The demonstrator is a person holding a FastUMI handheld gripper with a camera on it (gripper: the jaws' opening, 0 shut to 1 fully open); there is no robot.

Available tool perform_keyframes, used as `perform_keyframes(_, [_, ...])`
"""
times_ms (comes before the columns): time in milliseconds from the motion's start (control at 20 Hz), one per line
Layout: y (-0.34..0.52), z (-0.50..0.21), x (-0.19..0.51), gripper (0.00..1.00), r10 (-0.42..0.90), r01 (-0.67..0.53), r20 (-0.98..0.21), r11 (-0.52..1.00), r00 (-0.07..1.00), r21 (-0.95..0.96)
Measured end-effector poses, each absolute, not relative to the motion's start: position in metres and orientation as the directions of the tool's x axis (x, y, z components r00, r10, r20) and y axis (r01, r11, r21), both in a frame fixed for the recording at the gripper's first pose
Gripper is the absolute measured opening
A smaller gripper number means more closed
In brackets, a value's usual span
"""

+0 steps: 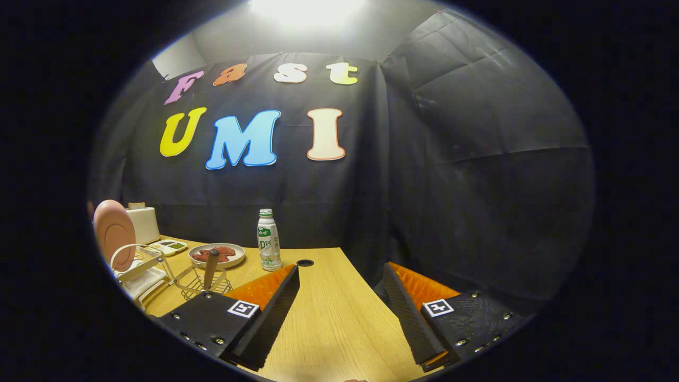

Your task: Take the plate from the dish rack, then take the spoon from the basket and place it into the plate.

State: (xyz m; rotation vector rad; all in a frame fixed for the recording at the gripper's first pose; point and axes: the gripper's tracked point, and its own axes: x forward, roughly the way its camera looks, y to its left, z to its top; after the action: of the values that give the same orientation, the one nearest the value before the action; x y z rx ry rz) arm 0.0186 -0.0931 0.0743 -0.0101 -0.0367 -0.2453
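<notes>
Ribbed, wedge-shaped fingers of the claw [340,313] stand wide apart, gripping nothing, above the wood-grain worktop [339,318]. Beyond the left finger, a wire basket [204,284] holds the spoon [211,268] upright; further left, the round pink plate [114,233] stands in the white dish rack [140,273].

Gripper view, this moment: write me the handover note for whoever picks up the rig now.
Gripper: open, fingers apart over bare table, holding nothing.
Plate: pink, upright in the white dish rack, off beyond the left finger.
Spoon: handle up in the wire basket, beside the rack, just beyond the left finger.
Also on the table: bottle, a dish of food.
Done: nothing yet.
Left: take the plate out, then put the spoon in it.
</notes>
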Motion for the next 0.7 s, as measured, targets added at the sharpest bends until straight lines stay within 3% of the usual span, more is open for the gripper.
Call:
perform_keyframes(350, [-0.037, 0.127, -0.048, 0.97, -0.199, 0.2, 0.034, 0.98, 0.979, -0.019])
perform_keyframes(700, [0.054, 0.174, -0.068, 0.97, -0.094, 0.094, 0.011, 0.995, 0.996, 0.028])
